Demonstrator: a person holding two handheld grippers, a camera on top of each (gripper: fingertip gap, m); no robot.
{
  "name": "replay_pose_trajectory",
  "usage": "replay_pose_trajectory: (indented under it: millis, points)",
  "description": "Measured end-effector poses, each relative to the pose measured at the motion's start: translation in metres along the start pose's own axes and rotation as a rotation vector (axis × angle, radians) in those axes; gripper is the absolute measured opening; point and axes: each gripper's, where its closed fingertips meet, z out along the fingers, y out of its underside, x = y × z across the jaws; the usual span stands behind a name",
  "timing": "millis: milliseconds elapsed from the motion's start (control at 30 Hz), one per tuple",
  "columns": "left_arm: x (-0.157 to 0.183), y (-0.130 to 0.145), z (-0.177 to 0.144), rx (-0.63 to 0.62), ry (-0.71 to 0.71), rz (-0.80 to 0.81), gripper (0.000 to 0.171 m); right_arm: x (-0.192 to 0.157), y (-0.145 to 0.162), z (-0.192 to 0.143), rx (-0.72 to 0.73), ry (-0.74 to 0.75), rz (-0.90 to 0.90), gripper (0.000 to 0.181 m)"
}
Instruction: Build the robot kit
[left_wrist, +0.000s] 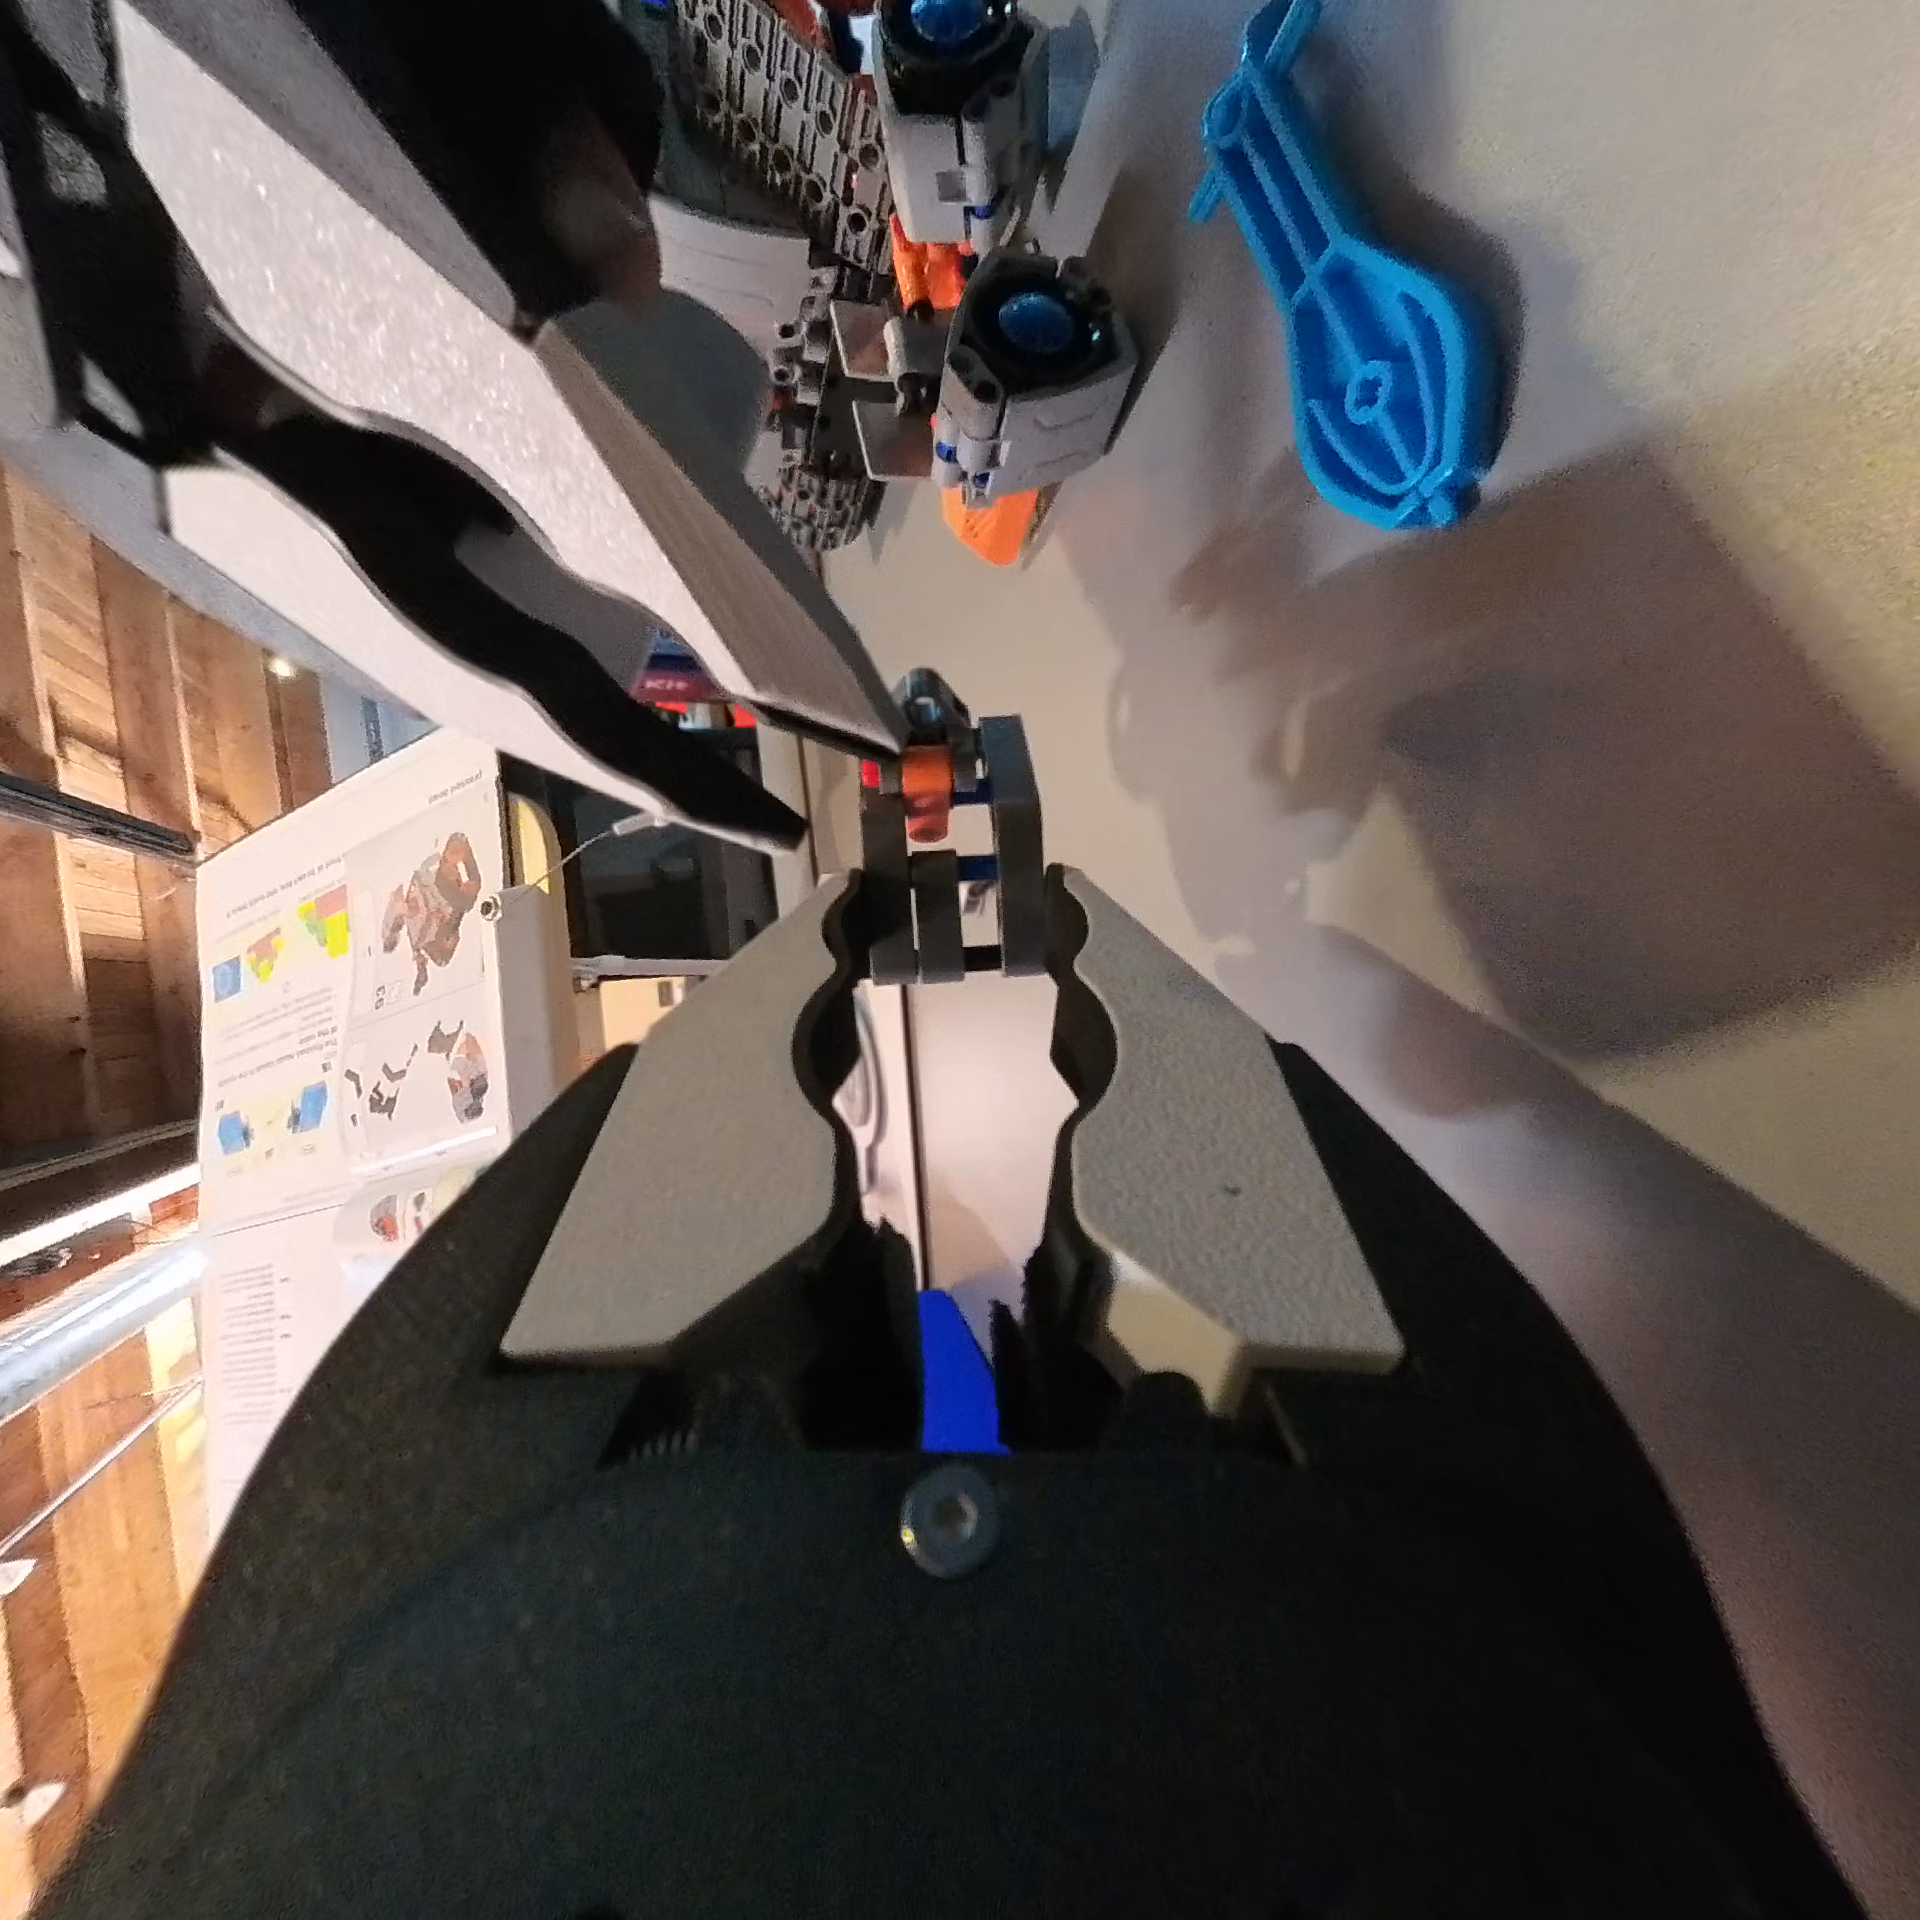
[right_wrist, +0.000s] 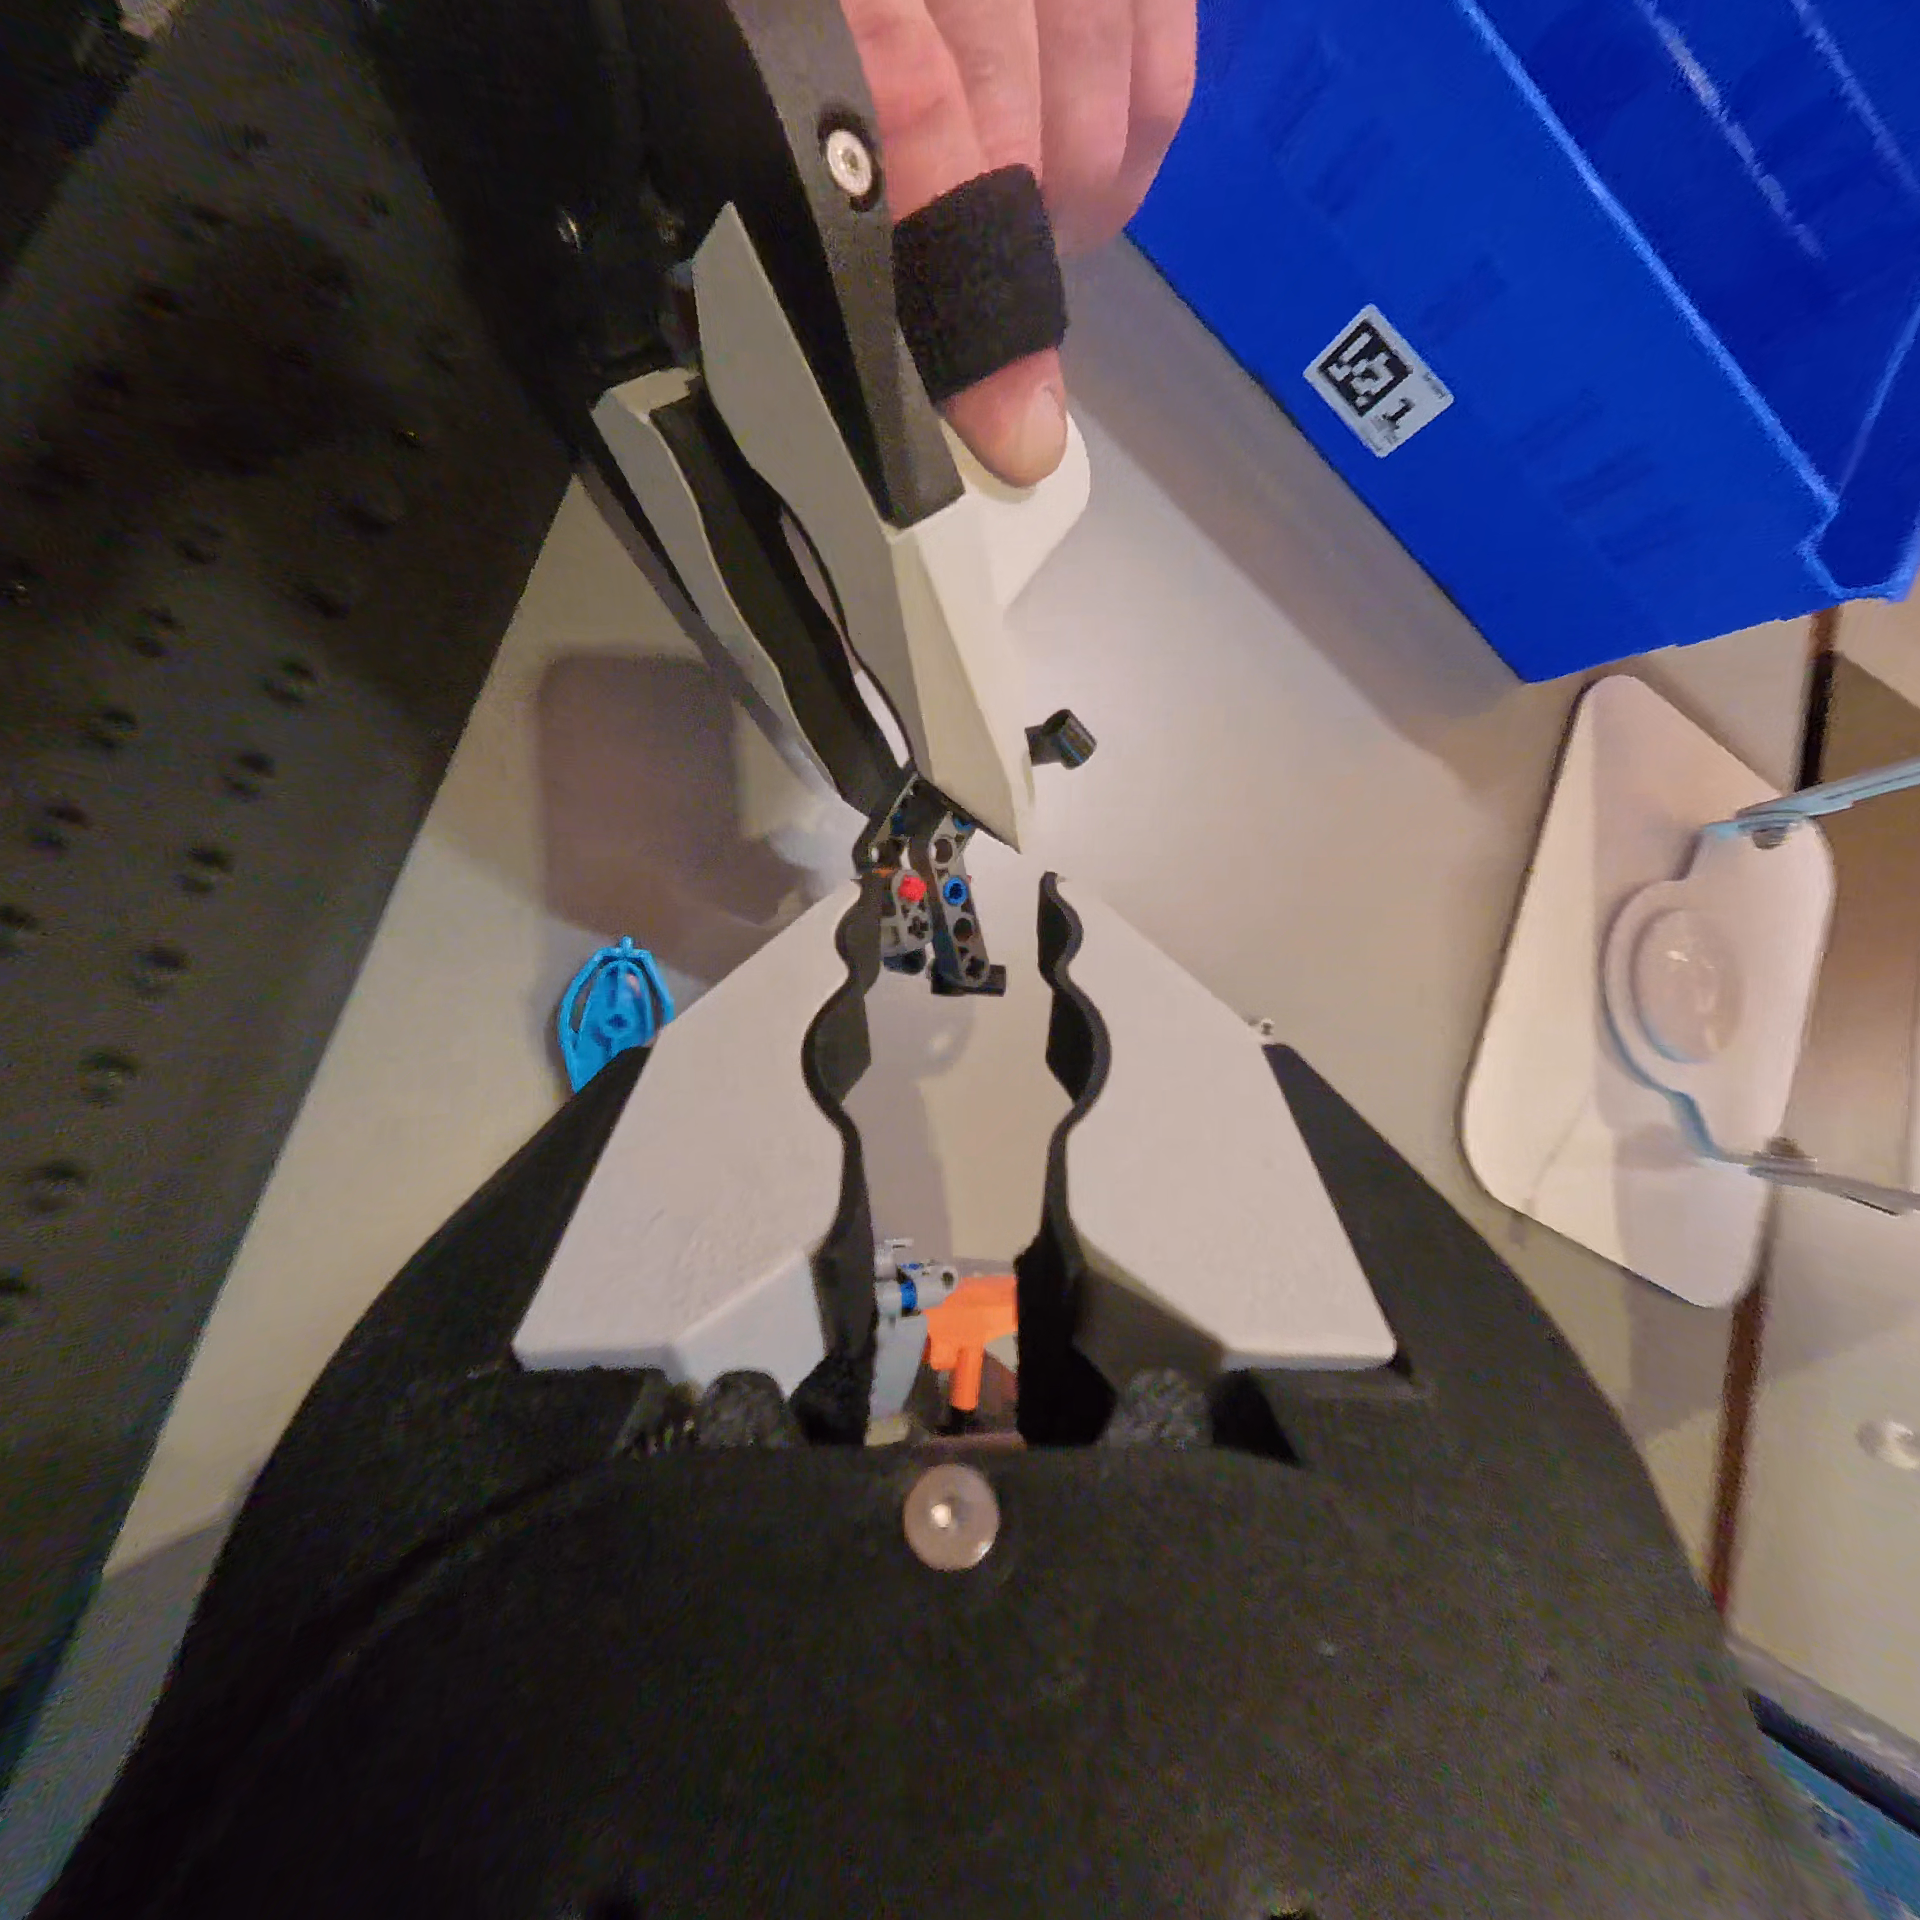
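Pale tabletop (left_wrist: 1299, 665) carries a brick-built vehicle (left_wrist: 935, 343), a blue plastic piece (left_wrist: 1351, 312) and a blue bin (right_wrist: 1558, 312). Left gripper (left_wrist: 951, 914) clamps a small dark-grey beam assembly (left_wrist: 940, 883) with orange and blue pins, held above the table. Right gripper (right_wrist: 951, 914) stands parted, its left finger (right_wrist: 847, 935) touching the assembly.

A small grey brick assembly (left_wrist: 940, 862) with orange and blue connectors was clamped upright between the left gripper's (left_wrist: 951, 914) fingertips, above the table.
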Motion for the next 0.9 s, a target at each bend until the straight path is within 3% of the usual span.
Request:
replay_pose_trajectory:
  millis: [233,467,767,900]
  points:
    - [0.005,-0.005,0.000,0.037,-0.016,0.056,0.032,-0.015,0.009,0.013,-0.019,-0.169,0.137,0.020]
    - [0.030,-0.006,0.007,0.054,0.084,0.043,0.033,-0.028,0.025,0.031,-0.115,-0.219,0.158,0.019]
    - [0.045,-0.011,-0.002,0.131,0.305,-0.214,0.035,-0.032,0.032,0.038,-0.186,-0.216,0.126,0.018]
    - [0.037,-0.011,-0.001,0.125,0.325,-0.304,0.016,-0.032,0.033,0.038,-0.207,-0.210,0.110,0.018]
